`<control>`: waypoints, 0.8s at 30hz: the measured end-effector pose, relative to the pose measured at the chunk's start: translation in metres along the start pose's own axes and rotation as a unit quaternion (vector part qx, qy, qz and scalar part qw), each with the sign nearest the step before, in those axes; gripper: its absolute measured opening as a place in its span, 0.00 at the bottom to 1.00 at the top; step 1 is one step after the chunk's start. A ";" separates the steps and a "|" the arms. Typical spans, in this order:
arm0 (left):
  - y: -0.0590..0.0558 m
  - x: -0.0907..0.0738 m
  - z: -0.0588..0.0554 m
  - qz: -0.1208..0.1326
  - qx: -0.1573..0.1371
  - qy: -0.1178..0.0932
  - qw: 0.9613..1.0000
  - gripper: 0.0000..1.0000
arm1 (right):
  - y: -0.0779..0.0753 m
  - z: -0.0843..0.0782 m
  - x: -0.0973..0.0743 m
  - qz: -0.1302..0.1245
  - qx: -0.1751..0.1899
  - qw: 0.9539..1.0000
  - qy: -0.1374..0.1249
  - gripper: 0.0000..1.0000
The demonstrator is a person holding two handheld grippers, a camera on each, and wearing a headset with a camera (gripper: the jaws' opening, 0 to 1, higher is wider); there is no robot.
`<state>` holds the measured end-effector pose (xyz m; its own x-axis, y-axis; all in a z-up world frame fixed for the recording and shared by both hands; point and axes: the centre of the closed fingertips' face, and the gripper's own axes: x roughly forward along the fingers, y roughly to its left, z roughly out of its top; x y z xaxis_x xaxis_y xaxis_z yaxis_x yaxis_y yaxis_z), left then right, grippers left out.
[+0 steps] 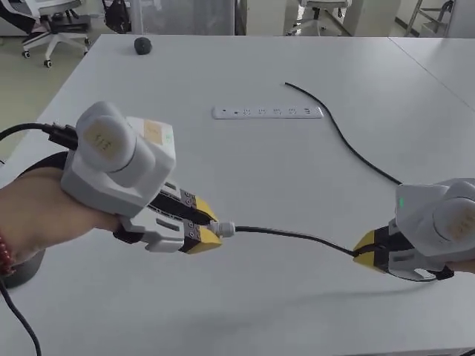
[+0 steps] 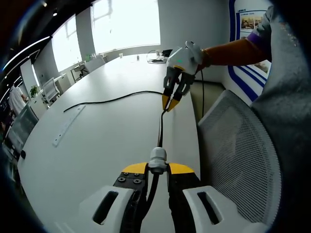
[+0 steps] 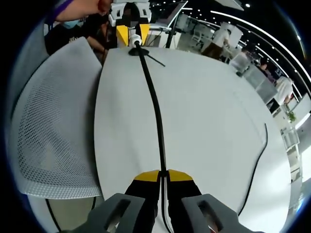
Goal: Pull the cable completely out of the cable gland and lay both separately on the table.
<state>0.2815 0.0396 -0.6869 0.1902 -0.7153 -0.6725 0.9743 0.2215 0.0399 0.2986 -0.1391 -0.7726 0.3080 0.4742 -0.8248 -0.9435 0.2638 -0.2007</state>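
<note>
left gripper [image 1: 209, 226] pinches cable gland [image 1: 225, 229], body half hidden; right gripper [image 1: 364, 251] clamps cable [image 1: 289, 234].

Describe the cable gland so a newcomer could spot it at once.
Over the big white table, find the left gripper. Pinched between its yellow tips sits the cable gland: a small white fitting, the only white piece on the black cable that runs to the right gripper.

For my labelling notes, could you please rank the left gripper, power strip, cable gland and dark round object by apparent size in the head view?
1. left gripper, nearest the camera.
2. power strip.
3. cable gland and dark round object: alike, and the object lies farther off, so unranked.
</note>
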 end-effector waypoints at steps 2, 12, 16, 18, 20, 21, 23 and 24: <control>0.000 -0.001 0.000 0.000 -0.002 -0.002 1.000 0.16 | 0.001 -0.001 0.001 0.001 0.004 1.000 0.000 0.00; -0.005 0.002 0.003 -0.005 0.002 -0.001 1.000 0.16 | 0.003 -0.007 0.006 0.002 0.007 1.000 0.009 0.00; -0.006 0.003 0.004 -0.005 0.003 -0.002 1.000 0.16 | 0.003 -0.006 0.005 0.003 0.009 1.000 0.008 0.00; -0.005 0.003 0.005 -0.005 0.002 -0.003 1.000 0.16 | 0.002 -0.006 0.004 0.002 0.011 1.000 0.007 0.00; -0.005 0.003 0.005 -0.004 0.002 -0.003 1.000 0.16 | 0.001 -0.006 0.005 0.000 0.010 1.000 0.006 0.00; -0.004 0.003 0.005 -0.004 0.002 -0.003 1.000 0.16 | 0.001 -0.006 0.005 0.000 0.011 1.000 0.006 0.00; -0.004 0.003 0.005 -0.003 0.001 -0.003 1.000 0.16 | 0.001 -0.006 0.005 -0.001 0.011 1.000 0.007 0.00; -0.004 0.003 0.005 -0.004 0.001 -0.004 1.000 0.16 | 0.001 -0.006 0.005 -0.001 0.012 1.000 0.007 0.00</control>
<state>0.2785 0.0330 -0.6850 0.1840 -0.7215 -0.6675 0.9758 0.2157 0.0359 0.2987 -0.1416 -0.7798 0.3080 0.4627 -0.8313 -0.9397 0.2844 -0.1899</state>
